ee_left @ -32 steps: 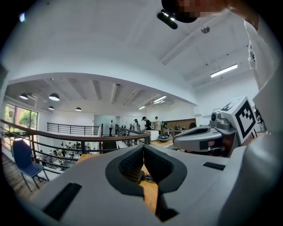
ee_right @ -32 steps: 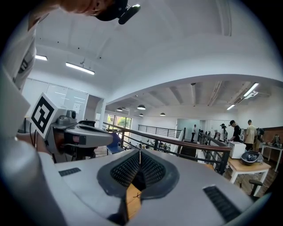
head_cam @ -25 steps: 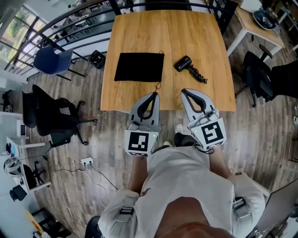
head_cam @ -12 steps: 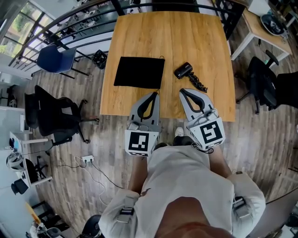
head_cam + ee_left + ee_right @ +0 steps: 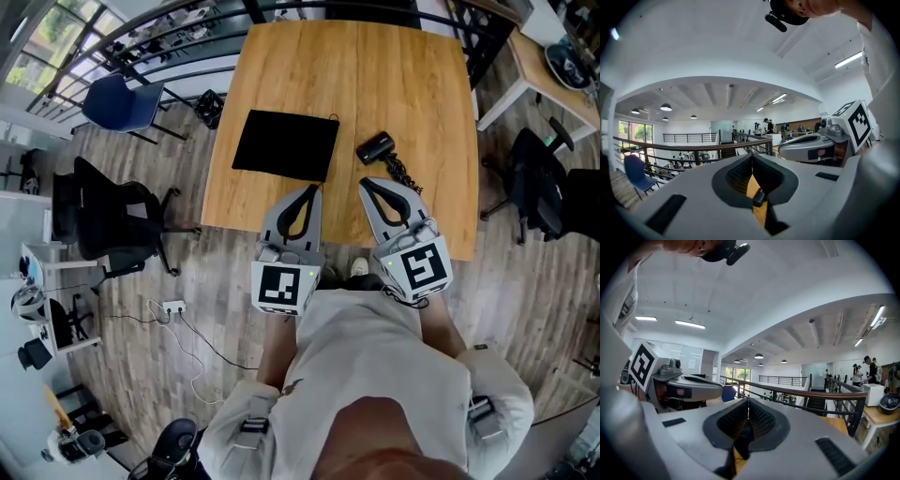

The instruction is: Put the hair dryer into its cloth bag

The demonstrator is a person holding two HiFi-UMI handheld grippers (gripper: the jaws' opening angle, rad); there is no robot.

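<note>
On left gripper (image 5: pixel 306 190), square black marker (image 5: pixel 279 286).

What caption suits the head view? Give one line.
Left gripper and right gripper, both shut, at the table edge; cloth bag and hair dryer lie apart.

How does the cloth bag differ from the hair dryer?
The cloth bag lies flat, a broad rectangle; the hair dryer is smaller and bulky. The cloth bag trails a thin drawstring; the hair dryer trails a coiled cord. Both are black, lying apart on the wooden table.

The right claw (image 5: pixel 748 400) has its jaws together, empty, before a railing (image 5: pixel 801 392).
</note>
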